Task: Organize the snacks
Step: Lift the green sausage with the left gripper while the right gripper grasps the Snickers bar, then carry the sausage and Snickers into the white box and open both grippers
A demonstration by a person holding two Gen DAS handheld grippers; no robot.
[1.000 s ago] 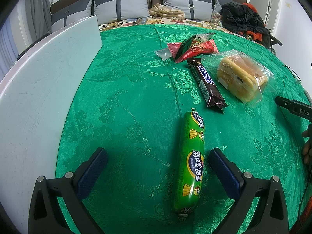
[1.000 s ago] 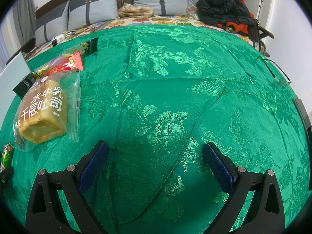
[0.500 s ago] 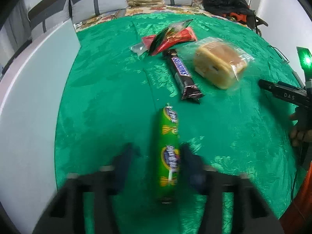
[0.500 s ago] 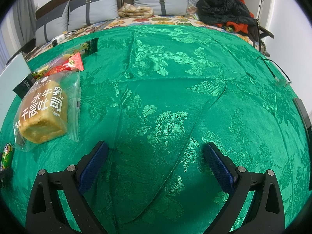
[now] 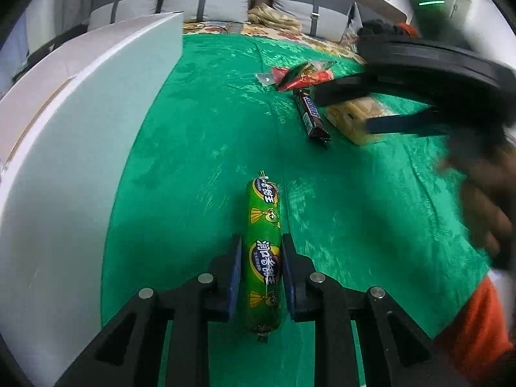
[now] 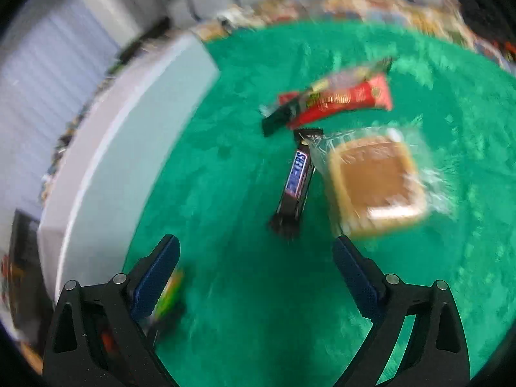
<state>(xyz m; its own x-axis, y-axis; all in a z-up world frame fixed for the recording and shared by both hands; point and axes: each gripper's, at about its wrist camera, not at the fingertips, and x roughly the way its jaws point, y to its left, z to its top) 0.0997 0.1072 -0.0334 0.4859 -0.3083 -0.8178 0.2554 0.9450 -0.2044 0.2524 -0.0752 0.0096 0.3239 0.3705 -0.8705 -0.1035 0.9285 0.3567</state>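
In my left tongs [image 5: 260, 271] I hold a green sausage stick [image 5: 263, 251] with yellow cartoon print, pinched at its lower half, its long axis pointing away from me over the green cloth. Farther off lies a dark Snickers bar [image 6: 295, 182], flat, slanted, its near end crimped. Just to its right, touching or nearly so, sits a loaf of toast in a clear bag [image 6: 375, 182], brown crust up. Beyond both lie a red packet [image 6: 345, 101] and a dark green one [image 6: 283, 116] overlapping it, both flat and blurred.
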